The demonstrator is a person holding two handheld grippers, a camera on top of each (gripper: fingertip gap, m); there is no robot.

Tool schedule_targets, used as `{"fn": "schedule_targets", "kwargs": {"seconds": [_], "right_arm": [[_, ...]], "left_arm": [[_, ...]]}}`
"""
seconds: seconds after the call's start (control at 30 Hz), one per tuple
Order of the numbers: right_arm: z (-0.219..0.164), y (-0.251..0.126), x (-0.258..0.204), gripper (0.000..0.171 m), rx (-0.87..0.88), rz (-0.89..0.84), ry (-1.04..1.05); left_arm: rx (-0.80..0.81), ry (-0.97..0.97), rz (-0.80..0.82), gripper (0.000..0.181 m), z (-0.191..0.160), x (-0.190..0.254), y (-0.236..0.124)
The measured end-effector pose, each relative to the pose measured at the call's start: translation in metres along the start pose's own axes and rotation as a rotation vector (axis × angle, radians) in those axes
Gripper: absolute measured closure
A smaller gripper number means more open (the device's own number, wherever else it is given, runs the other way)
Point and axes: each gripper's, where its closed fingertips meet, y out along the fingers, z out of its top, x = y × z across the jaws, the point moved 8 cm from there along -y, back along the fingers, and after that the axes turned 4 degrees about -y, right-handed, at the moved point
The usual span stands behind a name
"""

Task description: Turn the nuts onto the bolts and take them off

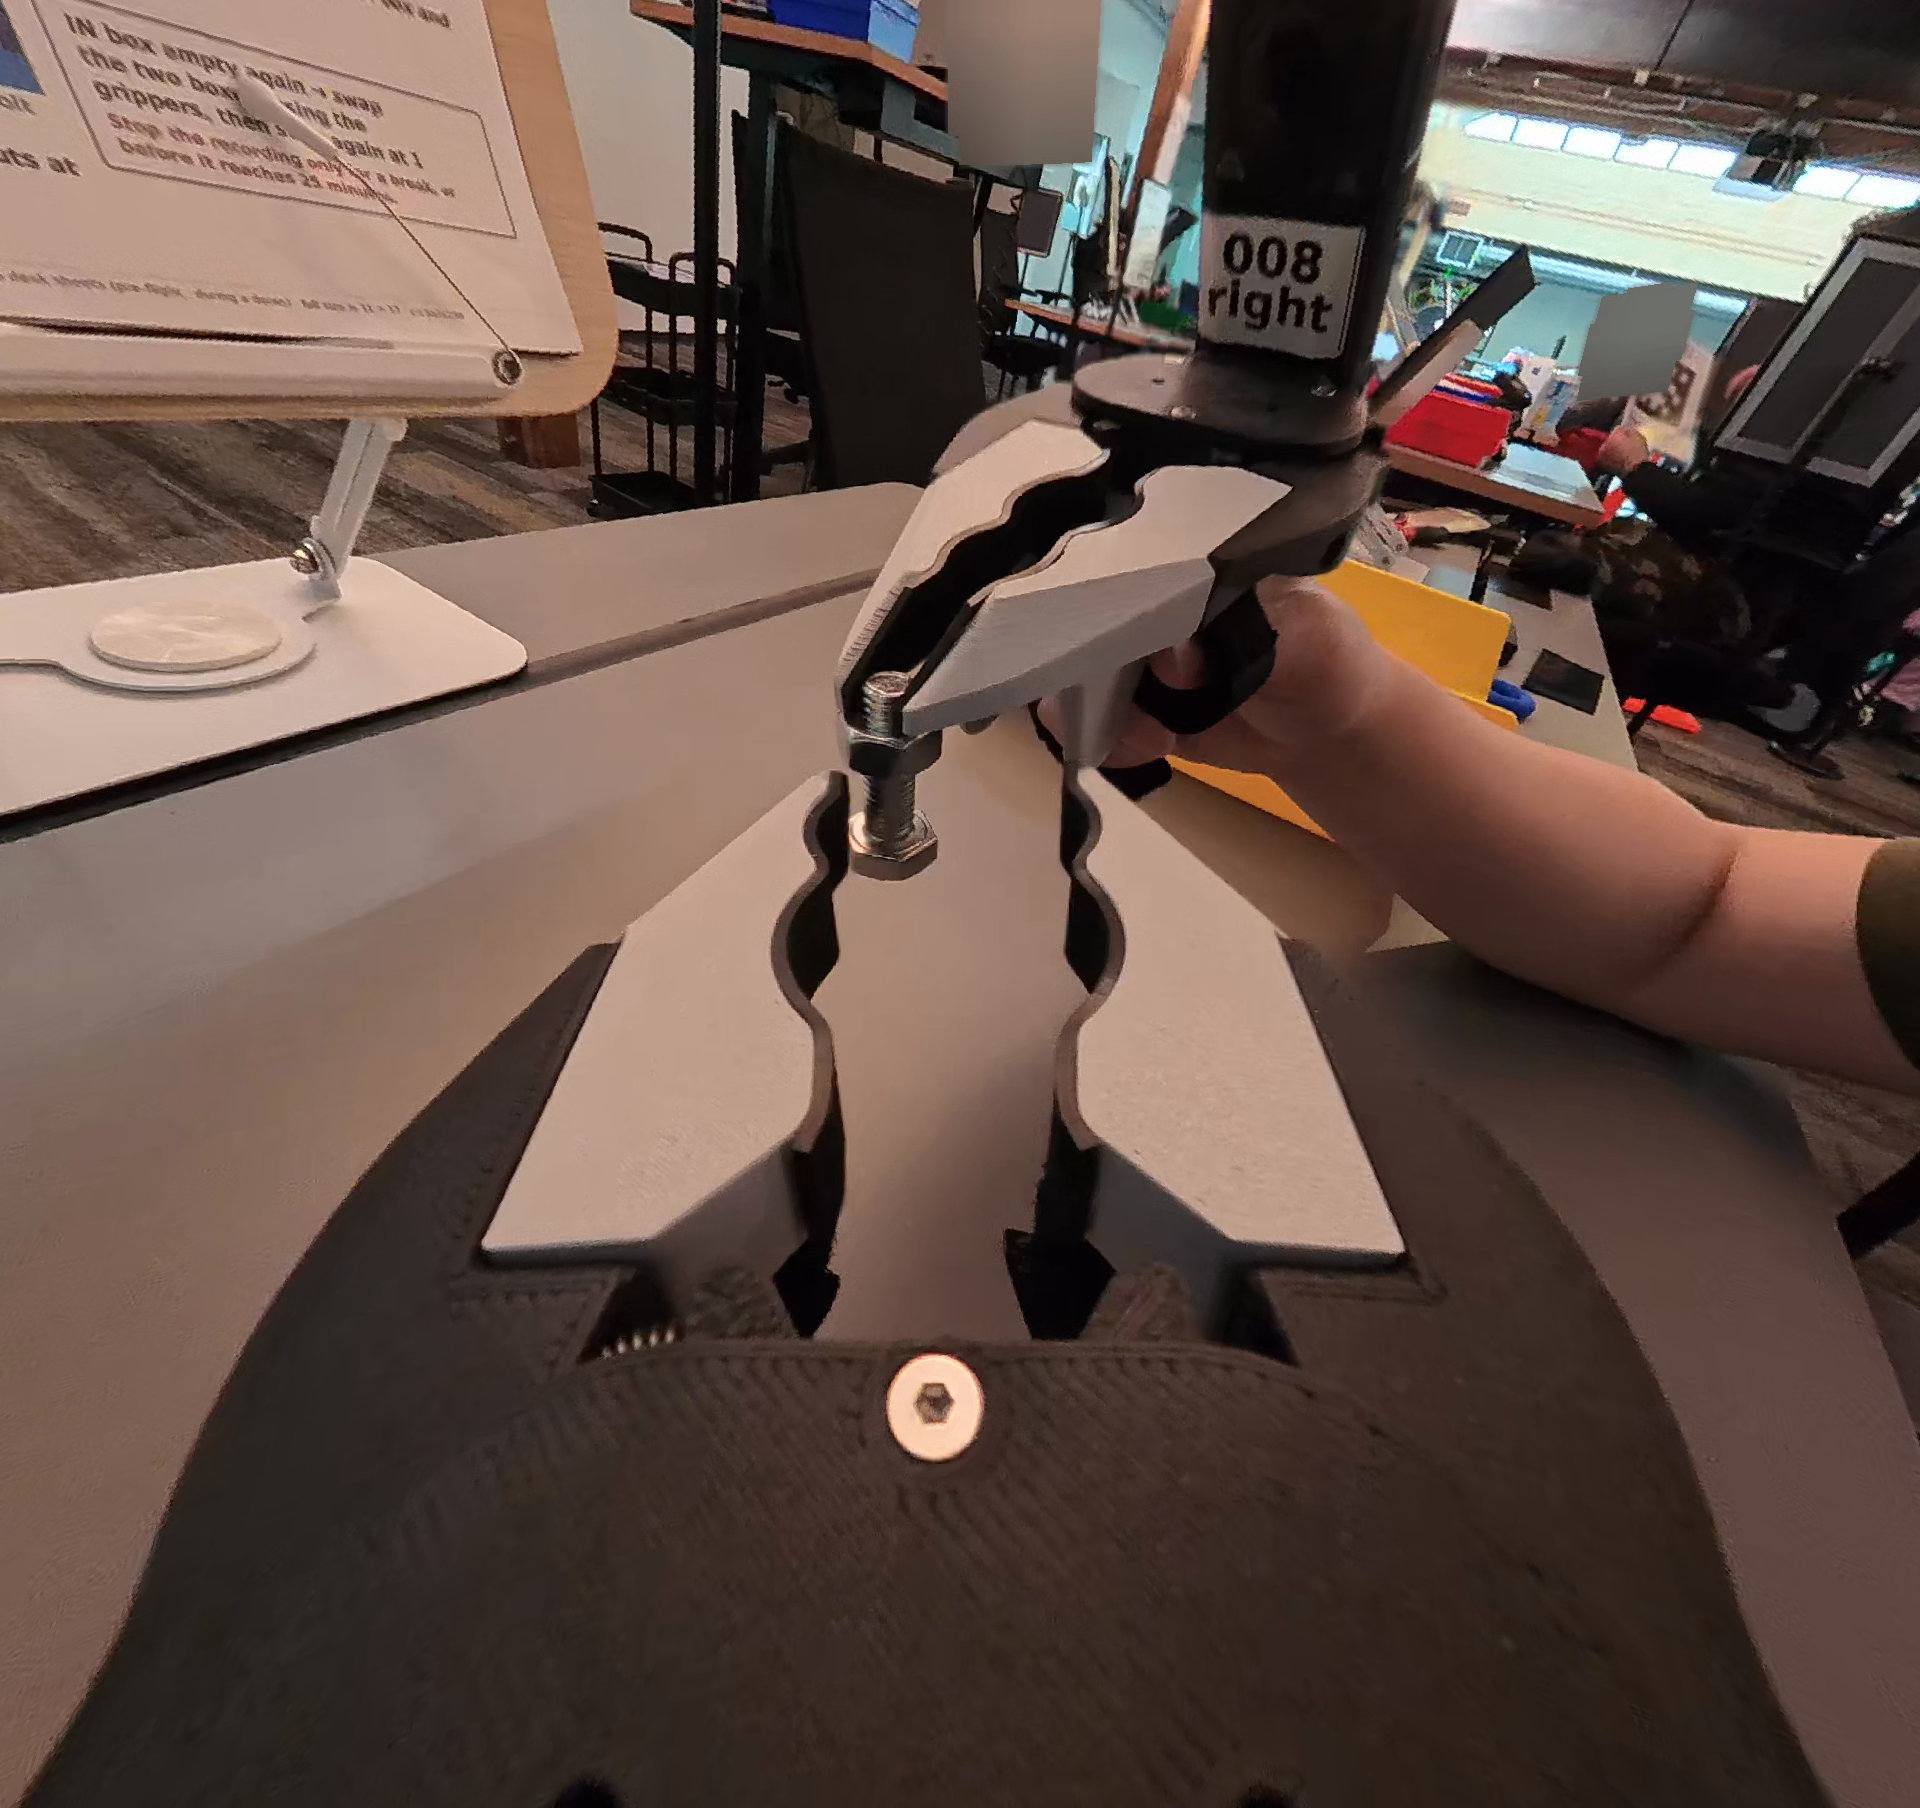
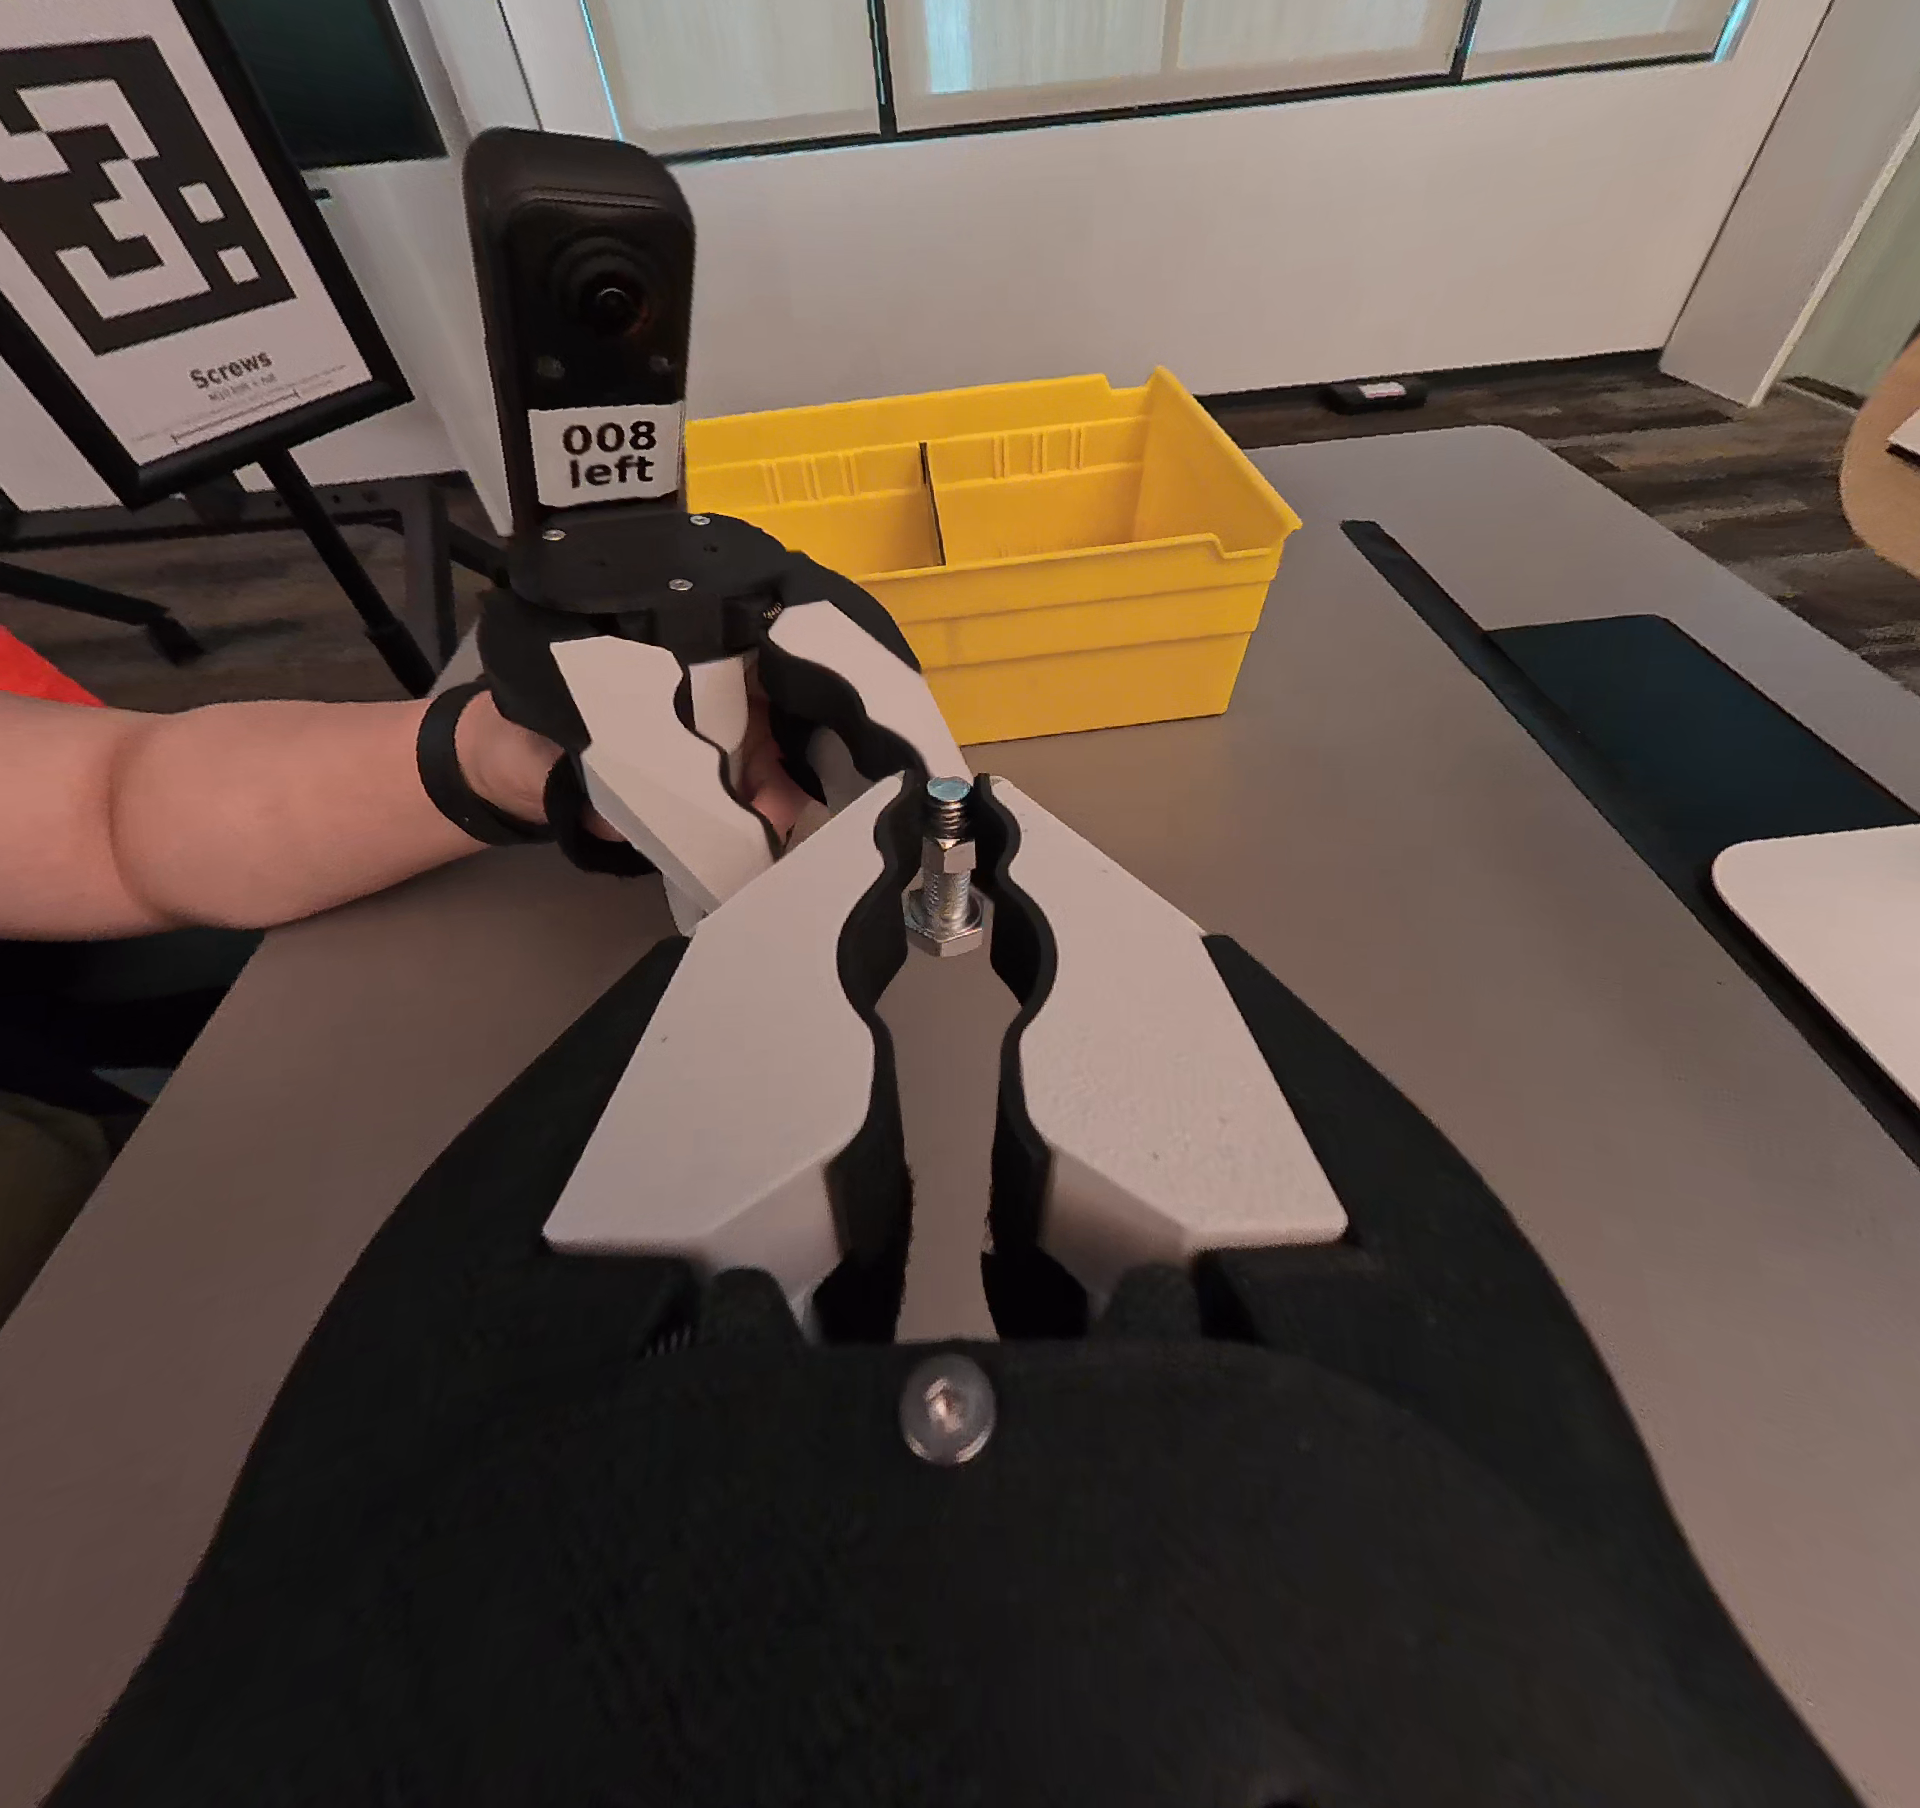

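so the right gripper [image 2: 951,823] has its jaws pinched in on the bolt [image 2: 948,870], gripping up near the threaded tip, with the bolt hanging upright and its hex head at the bottom, clear of the grey table [image 2: 1455,927]. there's a nut [image 2: 948,856] sitting partway down the threads, right around where the fingers close, and from the left wrist view it looks like the pads are clamped at or just above that nut [image 1: 894,745], hard to say which exactly. i'd guess it's held vertical like that so the head end sticks out free for the other tool to grab and twist. the left gripper [image 1: 940,823] is spread wide with nothing in it, and the bolt head [image 1: 891,842] sits just inside its left fingertip, so it looks lined up to close on the head. seems like one tool pins the nut and the other spins the bolt, but whether it's going on or coming off i can't tell. the yellow bin [image 2: 1039,595] sits behind on the table, well apart, its divided compartments look empty from here, probably where the parts go.
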Motion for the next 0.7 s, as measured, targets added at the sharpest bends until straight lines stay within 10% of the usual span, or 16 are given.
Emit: {"fn": "schedule_targets", "kwargs": {"seconds": [0.3, 0.5, 0.7], "right_arm": [[0.027, -0.046, 0.005, 0.163, 0.060, -0.109, 0.032], [0.065, -0.154, -0.011, 0.163, -0.014, -0.417, -0.036], [0.016, -0.289, -0.025, 0.163, -0.349, -0.760, 0.162]], "left_arm": [[-0.006, 0.046, 0.112, 0.155, 0.005, -0.005, -0.007], [-0.114, 0.060, -0.007, 0.180, -0.009, 0.007, 0.005], [-0.230, 0.032, 0.007, 0.171, -0.026, 0.008, 0.018]]}}
